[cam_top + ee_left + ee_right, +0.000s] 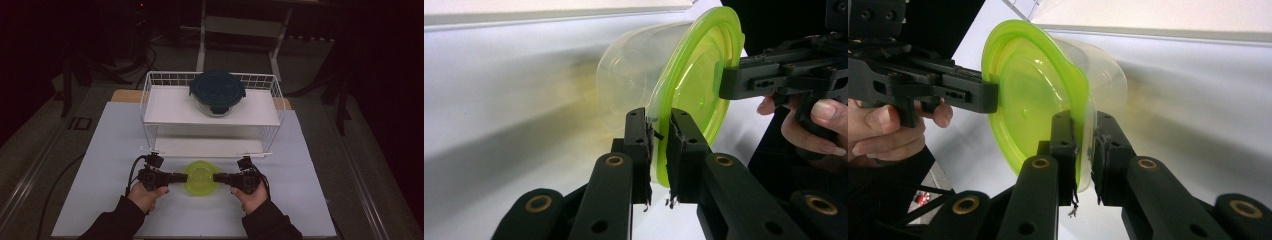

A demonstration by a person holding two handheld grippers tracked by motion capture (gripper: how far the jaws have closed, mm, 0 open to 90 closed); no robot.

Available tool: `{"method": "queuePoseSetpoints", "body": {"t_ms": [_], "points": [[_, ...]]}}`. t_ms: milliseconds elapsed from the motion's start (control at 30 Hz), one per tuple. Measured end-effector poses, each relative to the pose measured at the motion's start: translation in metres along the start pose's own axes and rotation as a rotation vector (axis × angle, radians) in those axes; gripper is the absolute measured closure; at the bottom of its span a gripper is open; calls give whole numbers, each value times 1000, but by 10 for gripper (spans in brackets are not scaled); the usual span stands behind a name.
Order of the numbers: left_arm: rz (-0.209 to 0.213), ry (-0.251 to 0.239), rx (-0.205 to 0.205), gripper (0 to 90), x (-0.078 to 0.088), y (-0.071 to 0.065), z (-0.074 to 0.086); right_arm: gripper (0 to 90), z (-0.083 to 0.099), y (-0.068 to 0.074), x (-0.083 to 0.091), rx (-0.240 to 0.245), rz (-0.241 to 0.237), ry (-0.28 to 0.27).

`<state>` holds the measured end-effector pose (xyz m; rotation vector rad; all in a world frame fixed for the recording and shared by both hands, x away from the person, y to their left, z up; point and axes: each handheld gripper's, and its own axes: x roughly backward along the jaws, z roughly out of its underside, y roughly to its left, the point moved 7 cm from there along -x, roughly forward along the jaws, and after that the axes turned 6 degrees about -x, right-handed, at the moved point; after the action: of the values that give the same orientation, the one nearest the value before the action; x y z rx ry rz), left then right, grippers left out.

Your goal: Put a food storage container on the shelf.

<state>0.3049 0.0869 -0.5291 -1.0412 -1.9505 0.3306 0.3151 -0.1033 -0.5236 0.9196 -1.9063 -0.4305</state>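
A clear plastic container with a lime-green lid [200, 178] sits in the middle of the white table, in front of the rack. My left gripper [184, 177] comes in from the left and is shut on the lid's rim. My right gripper [216, 177] is shut on the opposite rim. In the left gripper view, my pads [661, 145] pinch the green lid's edge [694, 85], with the clear tub [634, 75] behind it and the right gripper [729, 82] across. In the right gripper view, the pads [1087, 145] clamp the lid [1028, 95], and the left gripper [993, 95] grips the far rim.
A white wire rack [150, 95] with two shelves stands behind the container. On its top shelf rests a round glass container with a dark blue lid [217, 92]. White table surface [110, 150] spreads to both sides; the table's front edge lies near the person's sleeves.
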Motion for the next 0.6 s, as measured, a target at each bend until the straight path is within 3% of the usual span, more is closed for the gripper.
{"method": "queuePoseSetpoints", "body": {"t_ms": [600], "points": [[17, -60, -62, 803, 24, -29, -21, 809, -15, 24, 30, 87, -8, -53]]}}
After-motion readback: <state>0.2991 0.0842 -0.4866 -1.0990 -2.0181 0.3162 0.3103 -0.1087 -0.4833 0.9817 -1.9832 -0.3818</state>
